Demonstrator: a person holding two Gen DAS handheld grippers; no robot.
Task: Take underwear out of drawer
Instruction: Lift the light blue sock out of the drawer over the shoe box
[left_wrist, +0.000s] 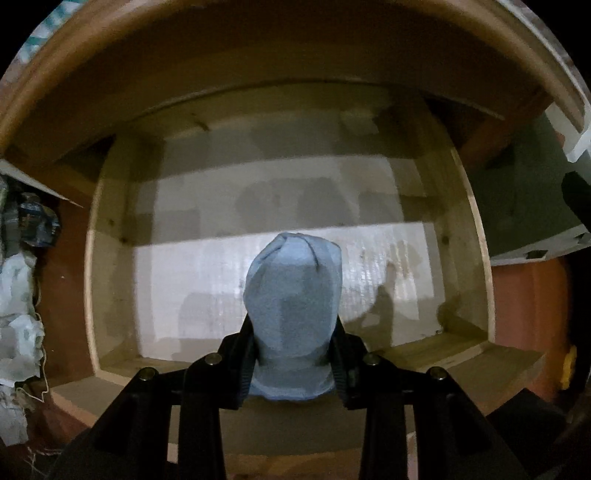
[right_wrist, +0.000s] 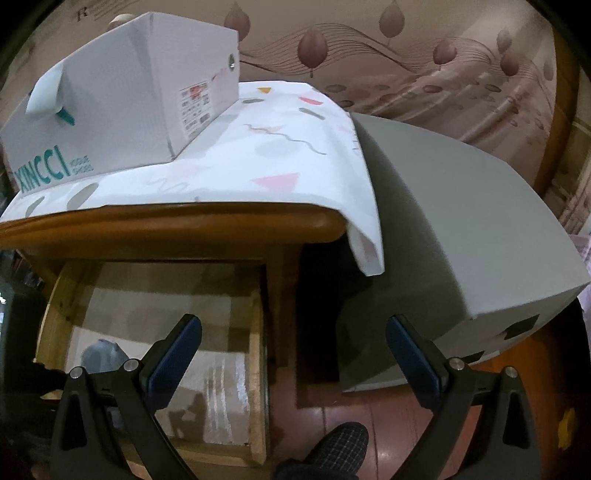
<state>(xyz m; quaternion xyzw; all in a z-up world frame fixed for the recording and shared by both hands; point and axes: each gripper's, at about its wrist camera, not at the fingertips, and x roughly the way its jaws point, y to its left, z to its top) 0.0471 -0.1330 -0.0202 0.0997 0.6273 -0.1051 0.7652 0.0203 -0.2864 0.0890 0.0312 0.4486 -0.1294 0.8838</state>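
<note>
- Underwear (left_wrist: 293, 310): blue-grey bundle, clamped betw. the two black fingers of the left gripper (left_wrist: 293, 363); hangs down over the open drawer (left_wrist: 476, 236), seems clear of the drawer floor but can't be sure.
- Same bundle shows in right wrist view as a small blue-grey lump (right_wrist: 101, 354) low at the drawer's left side, partly behind the right tool's finger.
- Drawer interior: pale paper liner, otherwise looks bare — no other garment visible in either view.
- Right gripper (right_wrist: 293, 354): tongs well apart, nothing betw. them; hovers beside the drawer's edge, above red-brown floor (right_wrist: 369, 410).
- Nearby: cabinet top w/ patterned cloth (right_wrist: 280, 155) and white shoebox (right_wrist: 122, 96); grey box (right_wrist: 461, 229) to the side; a slipper (right_wrist: 340, 443) at bottom.
- Progress, my read: grab done, lift-out under way. Left: carry the bundle past the drawer's walls and set it down somewhere outside. Drop spot not evident.
</note>
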